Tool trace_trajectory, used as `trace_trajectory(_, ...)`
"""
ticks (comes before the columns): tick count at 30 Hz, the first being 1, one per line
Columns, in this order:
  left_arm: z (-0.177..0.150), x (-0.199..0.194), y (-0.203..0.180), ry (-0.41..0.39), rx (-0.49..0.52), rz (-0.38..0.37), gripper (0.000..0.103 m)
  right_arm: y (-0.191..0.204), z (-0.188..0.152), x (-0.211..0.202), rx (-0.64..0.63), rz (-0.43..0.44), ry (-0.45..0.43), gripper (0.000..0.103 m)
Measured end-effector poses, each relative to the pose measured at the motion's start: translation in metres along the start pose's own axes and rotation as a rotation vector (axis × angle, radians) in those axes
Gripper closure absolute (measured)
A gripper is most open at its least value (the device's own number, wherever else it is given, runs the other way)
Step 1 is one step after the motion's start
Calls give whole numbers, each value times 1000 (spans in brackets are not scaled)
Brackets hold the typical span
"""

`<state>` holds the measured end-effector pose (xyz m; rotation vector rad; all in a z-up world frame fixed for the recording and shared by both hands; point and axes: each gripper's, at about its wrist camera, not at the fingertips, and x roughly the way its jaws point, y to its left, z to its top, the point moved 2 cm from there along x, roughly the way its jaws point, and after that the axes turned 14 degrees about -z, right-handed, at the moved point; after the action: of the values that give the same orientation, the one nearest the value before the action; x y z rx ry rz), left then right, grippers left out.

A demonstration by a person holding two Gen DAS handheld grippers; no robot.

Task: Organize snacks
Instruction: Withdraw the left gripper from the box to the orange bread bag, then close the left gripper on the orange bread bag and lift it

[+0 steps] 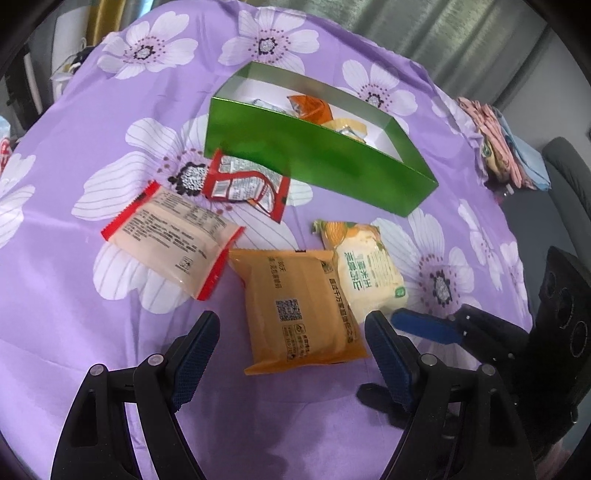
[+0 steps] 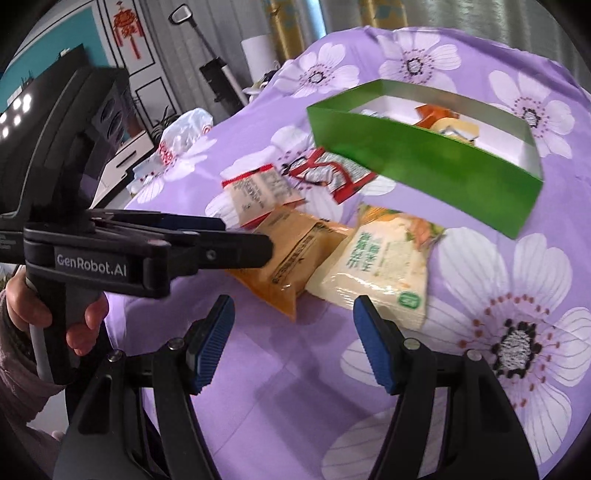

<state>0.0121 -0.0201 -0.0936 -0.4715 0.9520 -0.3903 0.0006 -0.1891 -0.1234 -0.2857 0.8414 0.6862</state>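
Hovering spread and empty, the left gripper [image 1: 291, 354] straddles the orange packet [image 1: 299, 310], its long axis running toward the green box [image 1: 314, 162]; the right gripper [image 2: 293, 343], also spread, faces the pale packet [image 2: 376, 273].

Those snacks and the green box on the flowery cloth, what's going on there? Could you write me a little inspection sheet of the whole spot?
Surface: purple flowered cloth, wrinkled.
Job's things: green box open, a few snacks already inside. Four packets lie outside it: orange packet, corn packet, beige packet, crumpled red wrapper.
Clutter: folded fabrics at the cloth's edge; plastic bag.
Grippers: left gripper open over the orange packet; right gripper open near the corn packet; neither holds anything.
Cables: nothing seen.
Surroundings: curtains, red hanging ornament, cabinet.
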Motion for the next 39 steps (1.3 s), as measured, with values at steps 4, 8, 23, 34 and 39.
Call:
trace_trajectory(4,-1,5,3,11,-4,-12,22,2,2,6,0,11,11,36)
trace_trajectory(8,-3,10,4,26,-7,-25,22,7,2,12,-10,21,19,36)
trace_trajectory(23,-4,17,1,38,10,-42,44,12,9,26,-34,39,38,62)
trace_trajectory(34,-9,8,-4,21,24,-23,45,14,5,23,-44,18,30,70)
trace_trajectory(39,-8,-3,-10,-8,35,-6,45,19,9,11,-40,35,2,72)
